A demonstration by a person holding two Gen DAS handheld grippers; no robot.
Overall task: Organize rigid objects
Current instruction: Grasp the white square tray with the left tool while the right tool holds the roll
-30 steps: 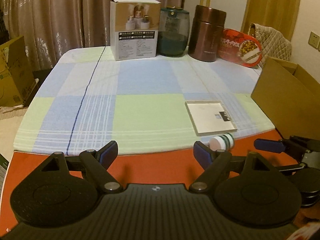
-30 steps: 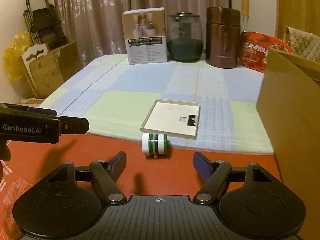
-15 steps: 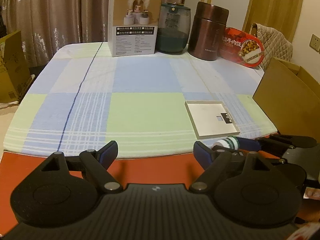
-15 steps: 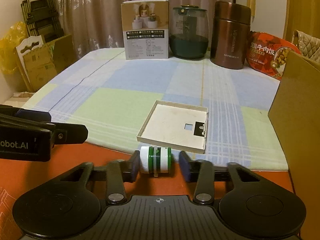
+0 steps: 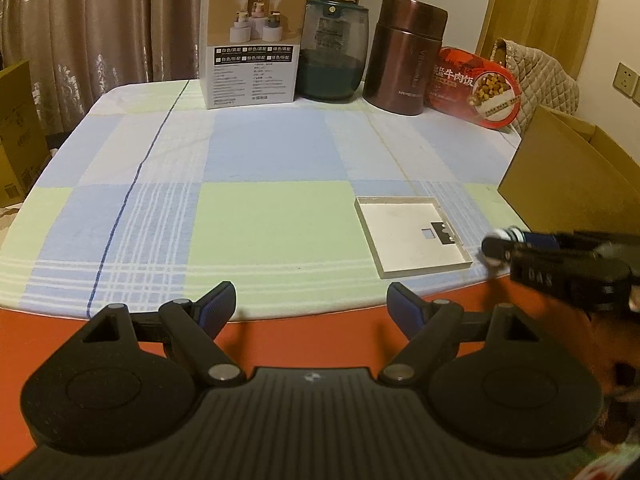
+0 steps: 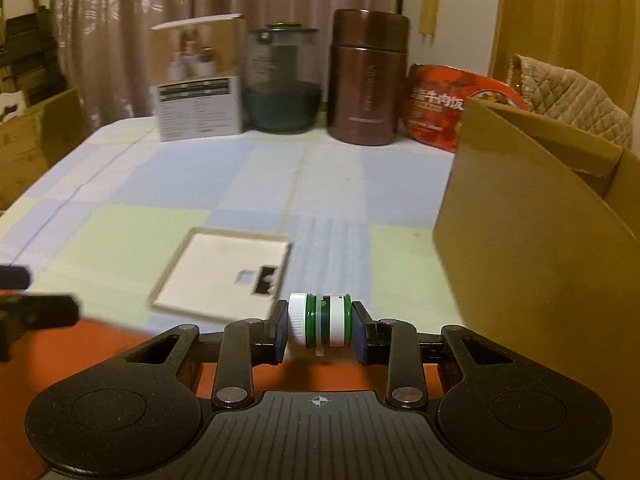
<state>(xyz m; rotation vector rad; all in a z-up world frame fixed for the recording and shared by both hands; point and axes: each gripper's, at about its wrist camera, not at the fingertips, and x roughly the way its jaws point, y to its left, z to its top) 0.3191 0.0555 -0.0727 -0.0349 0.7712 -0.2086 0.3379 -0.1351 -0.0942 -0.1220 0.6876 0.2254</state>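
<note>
We see the right gripper (image 6: 320,330) clamped on a small white-and-green plastic bottle (image 6: 320,320), lying sideways between its blue pads, lifted above the orange table edge (image 6: 100,340). At ten o'clock from the bottle lies a shallow square white tray (image 6: 216,276); at two o'clock stands an open brown cardboard box (image 6: 532,248). The left gripper (image 5: 312,308) hangs with fingers spread and nothing between them, over the checked blue-and-green tablecloth (image 5: 260,216).
</note>
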